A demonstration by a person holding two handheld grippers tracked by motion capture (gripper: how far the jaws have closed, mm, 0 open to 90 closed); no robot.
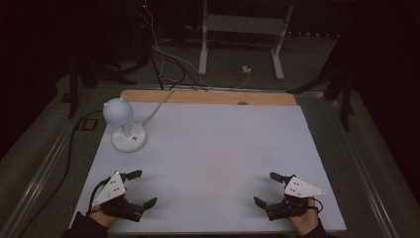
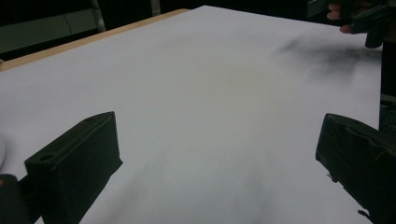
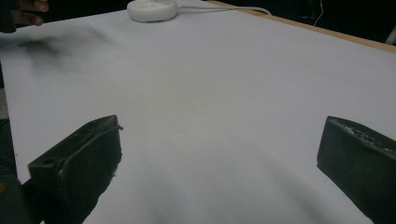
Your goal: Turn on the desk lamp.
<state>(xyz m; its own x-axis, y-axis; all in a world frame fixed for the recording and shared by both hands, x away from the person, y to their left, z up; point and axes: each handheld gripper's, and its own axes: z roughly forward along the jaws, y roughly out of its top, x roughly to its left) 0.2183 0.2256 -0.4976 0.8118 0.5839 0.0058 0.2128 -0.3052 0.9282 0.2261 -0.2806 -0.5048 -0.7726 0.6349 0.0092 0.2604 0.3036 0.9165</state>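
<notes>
High view. Both hands rest at the near edge of the white sheet-covered table (image 1: 213, 148). The left gripper (image 1: 141, 188) has its jaws spread wide with nothing between them; the right gripper (image 1: 266, 188) likewise, wide and empty. The nearest thing to either is the round white plastic power socket base (image 1: 129, 138) at the far left of the sheet, with a pale blue matte sphere (image 1: 118, 111) sitting at its far edge, apparently on it. A white cable (image 1: 156, 106) runs from the base off the far edge. The base is well apart from the left gripper. Judgement: start position, no contact yet; the step in hand is the approach. The next move calls for the left gripper to travel forward to the base and sphere, jaws kept wide, since the sphere looks broad and smooth and could slip or roll.

Left gripper view. Own black jaws stand far apart over bare sheet. The right gripper (image 2: 369, 23) shows at the top right edge, held in a hand.

Right gripper view. Own jaws wide, nothing between. The socket base (image 3: 152, 9) lies at the top, its cable (image 3: 224, 8) trailing right.

Writing. Dark slot marks show on the socket base; no brand, label or legible text in any view.
</notes>
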